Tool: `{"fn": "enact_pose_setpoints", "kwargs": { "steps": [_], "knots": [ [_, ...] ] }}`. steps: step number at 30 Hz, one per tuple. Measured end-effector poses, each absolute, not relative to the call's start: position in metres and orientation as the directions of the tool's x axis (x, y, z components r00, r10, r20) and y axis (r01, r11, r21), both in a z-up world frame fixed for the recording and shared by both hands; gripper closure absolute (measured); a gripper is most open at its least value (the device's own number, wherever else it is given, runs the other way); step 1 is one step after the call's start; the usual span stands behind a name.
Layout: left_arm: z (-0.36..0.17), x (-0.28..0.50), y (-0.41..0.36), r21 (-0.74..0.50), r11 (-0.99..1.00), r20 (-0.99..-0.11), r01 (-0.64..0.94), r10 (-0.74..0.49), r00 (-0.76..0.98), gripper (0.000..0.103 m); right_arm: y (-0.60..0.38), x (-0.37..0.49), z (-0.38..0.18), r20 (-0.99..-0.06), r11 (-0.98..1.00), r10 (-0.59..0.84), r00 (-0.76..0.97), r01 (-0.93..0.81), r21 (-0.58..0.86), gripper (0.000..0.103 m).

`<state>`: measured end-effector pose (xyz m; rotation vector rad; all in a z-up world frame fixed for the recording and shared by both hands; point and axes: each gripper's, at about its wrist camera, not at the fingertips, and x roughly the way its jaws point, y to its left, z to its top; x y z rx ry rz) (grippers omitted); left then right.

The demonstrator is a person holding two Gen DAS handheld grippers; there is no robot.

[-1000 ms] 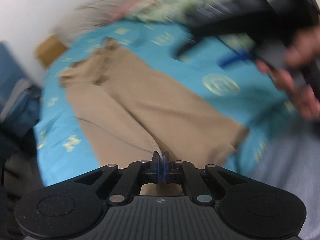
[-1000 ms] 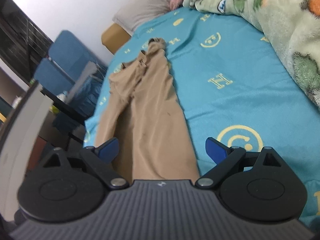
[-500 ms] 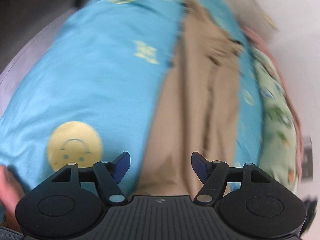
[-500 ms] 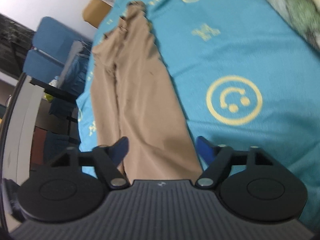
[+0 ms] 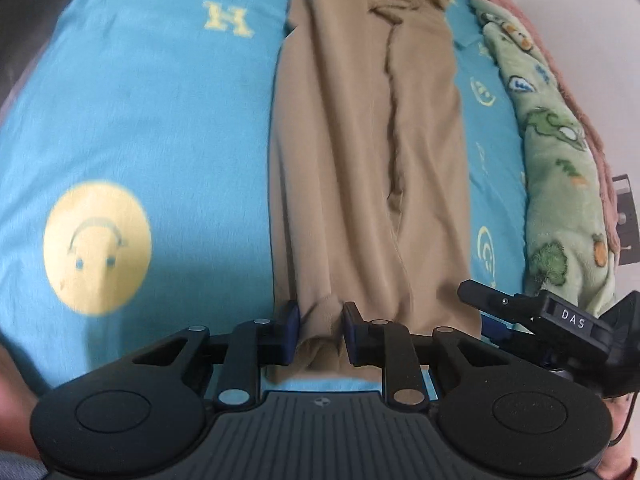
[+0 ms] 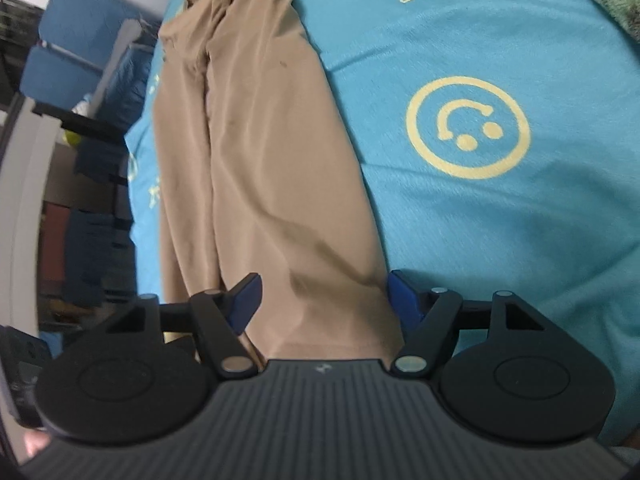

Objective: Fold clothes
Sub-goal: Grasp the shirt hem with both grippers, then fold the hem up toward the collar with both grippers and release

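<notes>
Tan trousers (image 5: 360, 160) lie lengthwise on the teal bedsheet (image 5: 160, 120), waistband far and leg ends near. My left gripper (image 5: 320, 328) is at the near hem; its jaws are closing and a bunched fold of the hem is pinched between the blue pads (image 5: 290, 326). In the right wrist view the same trousers (image 6: 256, 160) run away from my right gripper (image 6: 324, 296). Its jaws are slowly closing and still stand wide, straddling the other leg's hem without squeezing it. One of the right gripper's fingers (image 5: 486, 296) shows just right of the trousers.
A green cartoon-print blanket (image 5: 560, 160) lies along the right side of the bed. Blue chairs (image 6: 68, 60) and dark furniture stand past the bed's left edge. The sheet (image 6: 480, 220) carries yellow smiley and letter prints. A hand (image 5: 12, 400) is at the lower left.
The left gripper rolled and swung round to the trousers' leg end, opened, then narrowed onto the hem. The right gripper sank toward the other hem and its jaws narrowed a little.
</notes>
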<state>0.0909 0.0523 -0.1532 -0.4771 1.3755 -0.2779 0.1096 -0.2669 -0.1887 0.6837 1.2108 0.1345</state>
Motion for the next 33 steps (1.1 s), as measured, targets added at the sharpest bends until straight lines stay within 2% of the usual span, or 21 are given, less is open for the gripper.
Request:
{"fn": "enact_pose_setpoints", "kwargs": {
  "steps": [2,4,7,9,11,12,13,14,15,17,18,23,28,33],
  "knots": [
    [-0.16,0.093,0.055,-0.456,0.883,-0.885,-0.108,-0.438,0.156,0.059,-0.263,0.107,-0.187,-0.827,0.81,0.428,0.364,0.251,0.53,0.031],
    [-0.165,0.095,0.056,-0.449,0.887,-0.889,-0.109,-0.432,0.148,0.047,-0.258,0.107,-0.187,-0.839,0.829,0.42,0.346,0.23,0.51,0.03],
    [-0.165,0.095,0.051,-0.445,0.89,-0.892,-0.105,-0.428,0.146,0.044,-0.249,0.106,-0.186,-0.858,0.859,0.405,0.316,0.191,0.475,0.029],
    [-0.164,0.093,0.046,-0.426,0.901,-0.9,-0.087,-0.411,0.145,0.05,-0.243,0.103,-0.186,-0.867,0.868,0.394,0.305,0.188,0.46,0.029],
    [-0.162,0.091,0.042,-0.419,0.905,-0.902,-0.071,-0.407,0.146,0.068,-0.238,0.101,-0.185,-0.877,0.881,0.38,0.294,0.172,0.44,0.029],
    [-0.163,0.091,0.043,-0.426,0.902,-0.899,-0.071,-0.414,0.143,0.072,-0.236,0.1,-0.184,-0.882,0.888,0.373,0.289,0.163,0.429,0.03],
    [-0.163,0.09,0.043,-0.432,0.899,-0.897,-0.072,-0.419,0.141,0.082,-0.233,0.098,-0.183,-0.885,0.894,0.367,0.286,0.154,0.42,0.03],
    [-0.162,0.09,0.044,-0.432,0.899,-0.896,-0.078,-0.418,0.149,0.09,-0.23,0.096,-0.182,-0.887,0.899,0.363,0.285,0.144,0.413,0.04],
    [-0.158,0.088,0.043,-0.436,0.897,-0.892,-0.07,-0.421,0.165,0.09,-0.227,0.094,-0.181,-0.888,0.901,0.363,0.28,0.136,0.412,0.064],
    [-0.149,0.084,0.041,-0.448,0.892,-0.879,-0.053,-0.43,0.205,0.093,-0.227,0.086,-0.181,-0.881,0.89,0.377,0.284,0.153,0.43,0.083],
    [-0.139,0.08,0.043,-0.478,0.878,-0.853,-0.037,-0.454,0.258,0.093,-0.23,0.081,-0.179,-0.874,0.884,0.378,0.305,0.164,0.439,0.087],
    [-0.095,0.06,0.075,-0.622,0.782,-0.7,-0.048,-0.527,0.481,0.095,-0.249,0.062,-0.147,-0.794,0.834,0.399,0.458,0.179,0.522,0.09],
    [-0.045,0.025,0.095,-0.667,0.745,-0.61,0.019,-0.561,0.56,0.096,-0.276,0.045,-0.098,-0.679,0.758,0.487,0.549,0.12,0.641,0.091],
    [0.01,-0.009,0.097,-0.673,0.732,-0.554,0.102,-0.591,0.586,0.096,-0.283,0.019,-0.05,-0.591,0.736,0.527,0.611,0.019,0.676,0.091]
  ]
}}
